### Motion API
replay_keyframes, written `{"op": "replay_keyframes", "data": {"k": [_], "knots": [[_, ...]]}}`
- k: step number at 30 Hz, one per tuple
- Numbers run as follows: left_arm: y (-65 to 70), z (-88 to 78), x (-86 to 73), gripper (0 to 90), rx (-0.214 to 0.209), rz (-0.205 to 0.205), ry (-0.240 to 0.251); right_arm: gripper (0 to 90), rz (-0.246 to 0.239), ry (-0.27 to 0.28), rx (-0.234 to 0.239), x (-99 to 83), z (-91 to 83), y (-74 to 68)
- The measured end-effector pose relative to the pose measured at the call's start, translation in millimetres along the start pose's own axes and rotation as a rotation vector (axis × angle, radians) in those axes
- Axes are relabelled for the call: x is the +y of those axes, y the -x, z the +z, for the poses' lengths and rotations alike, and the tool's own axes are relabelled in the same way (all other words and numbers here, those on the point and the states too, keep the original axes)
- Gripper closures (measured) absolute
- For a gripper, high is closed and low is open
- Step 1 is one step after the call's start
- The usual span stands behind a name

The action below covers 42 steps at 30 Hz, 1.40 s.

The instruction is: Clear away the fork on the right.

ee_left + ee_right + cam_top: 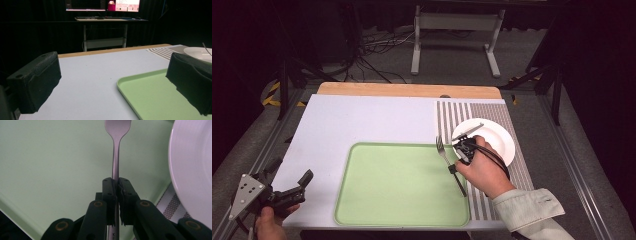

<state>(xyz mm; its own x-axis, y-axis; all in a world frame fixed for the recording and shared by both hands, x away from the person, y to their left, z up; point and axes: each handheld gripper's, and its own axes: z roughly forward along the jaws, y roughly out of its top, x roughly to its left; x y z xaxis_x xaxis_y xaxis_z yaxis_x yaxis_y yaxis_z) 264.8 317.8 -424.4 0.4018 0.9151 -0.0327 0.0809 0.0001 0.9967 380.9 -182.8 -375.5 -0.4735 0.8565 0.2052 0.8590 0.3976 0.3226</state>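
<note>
A silver fork [443,149] hangs over the right edge of the green tray [397,185], tines pointing away from me. My right gripper [452,169] is shut on its handle, held in a hand with a pale sleeve. In the right gripper view the two black jaws [116,182] pinch the fork [116,150] by its shaft above the tray [50,165], with the white plate [195,170] to the right. My left gripper [290,171] rests at the table's near left corner, open with nothing in it. Its fingers [35,82] stand far apart.
The white plate [494,140] sits on a striped placemat [507,112] right of the tray. A pale blue mat [362,120] covers the table's left and middle. The tray's near corner [155,95] lies ahead of the left gripper. A metal stand [457,30] is beyond the table.
</note>
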Motion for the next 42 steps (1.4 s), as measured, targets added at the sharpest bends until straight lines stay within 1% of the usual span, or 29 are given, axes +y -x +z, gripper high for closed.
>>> {"op": "replay_keyframes", "data": {"k": [2,6,7,9,14,16,20,24,32,37,42], "knots": [[0.2,0.1,0.1,0.3,-0.001,0.001,0.000,84.7,0.019,-0.027,0.000,0.1,4.7,-0.7],[0.2,-0.1,0.2,0.3,0.000,0.000,0.000,84.7,0.033,-0.060,0.003,0.7,11.9,-2.6],[0.2,-0.1,0.2,0.3,0.000,0.000,0.000,84.7,0.033,-0.060,0.003,0.7,11.9,-2.6],[-0.1,-0.3,0.2,0.3,0.000,-0.004,0.003,84.7,0.049,-0.079,0.003,1.3,16.9,-3.6],[-0.4,-0.8,0.7,0.3,-0.001,0.000,0.001,84.6,0.056,-0.106,0.008,1.6,24.1,-4.8],[-0.4,-1.1,1.0,0.3,0.001,-0.003,0.003,84.6,0.067,-0.123,0.010,1.0,28.6,-4.9],[-0.5,-1.1,1.0,0.3,0.001,-0.003,0.003,84.6,0.082,-0.137,0.012,0.3,31.8,-4.3],[-0.3,-0.8,1.0,0.3,-0.001,-0.003,0.004,84.5,0.093,-0.163,0.012,0.1,34.9,-4.0],[-0.4,-0.8,1.2,0.3,-0.001,-0.005,0.008,84.6,0.124,-0.184,0.027,-0.2,39.2,-5.4],[-0.4,-1.0,1.3,0.3,0.000,-0.006,0.008,84.5,0.139,-0.191,0.028,0.2,41.0,-6.3],[-0.4,-0.9,1.3,0.3,0.000,-0.006,0.008,84.5,0.145,-0.197,0.023,-0.1,42.0,-6.0]]}}
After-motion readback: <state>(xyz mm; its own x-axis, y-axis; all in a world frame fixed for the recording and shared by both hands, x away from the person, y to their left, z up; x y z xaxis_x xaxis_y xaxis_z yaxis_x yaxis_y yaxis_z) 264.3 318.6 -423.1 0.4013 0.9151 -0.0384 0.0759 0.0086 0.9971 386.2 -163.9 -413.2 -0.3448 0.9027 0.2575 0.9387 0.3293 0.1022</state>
